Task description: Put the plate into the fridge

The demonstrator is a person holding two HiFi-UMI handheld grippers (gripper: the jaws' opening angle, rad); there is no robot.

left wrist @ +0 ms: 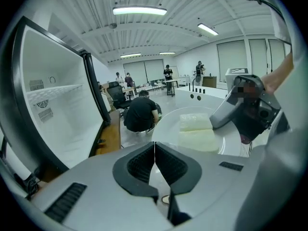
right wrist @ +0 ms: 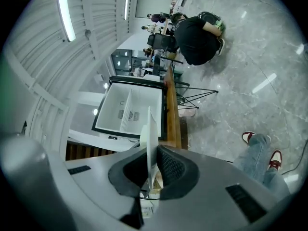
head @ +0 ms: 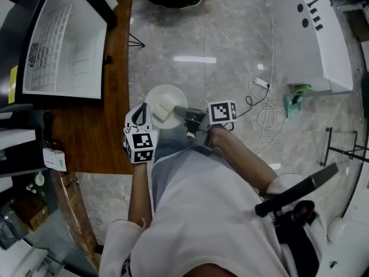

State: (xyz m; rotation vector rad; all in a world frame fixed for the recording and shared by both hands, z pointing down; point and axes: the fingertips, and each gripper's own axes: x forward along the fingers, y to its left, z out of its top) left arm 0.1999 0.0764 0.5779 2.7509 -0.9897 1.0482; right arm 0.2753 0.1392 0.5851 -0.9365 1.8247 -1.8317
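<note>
A white plate (head: 168, 92) carrying pale food blocks (head: 164, 106) hangs in the air over the floor, beside the wooden counter. My right gripper (head: 184, 115) is shut on its right rim. In the right gripper view the plate (right wrist: 149, 126) stands edge-on between the pads. My left gripper (head: 140, 113) is shut with nothing between its fingers, its tips at the plate's left rim. I cannot tell whether they touch. The left gripper view shows the plate (left wrist: 168, 124) just past the tips. The fridge (head: 63, 45) stands open at the upper left, its white inside (left wrist: 53, 109) bare.
A wooden counter (head: 98, 137) runs along the left under the fridge. On the marble floor lie white cables (head: 268, 117), with a white machine (head: 314, 33) at the upper right. A person in black (left wrist: 141, 112) crouches farther off. A black stand (head: 340, 149) is at the right.
</note>
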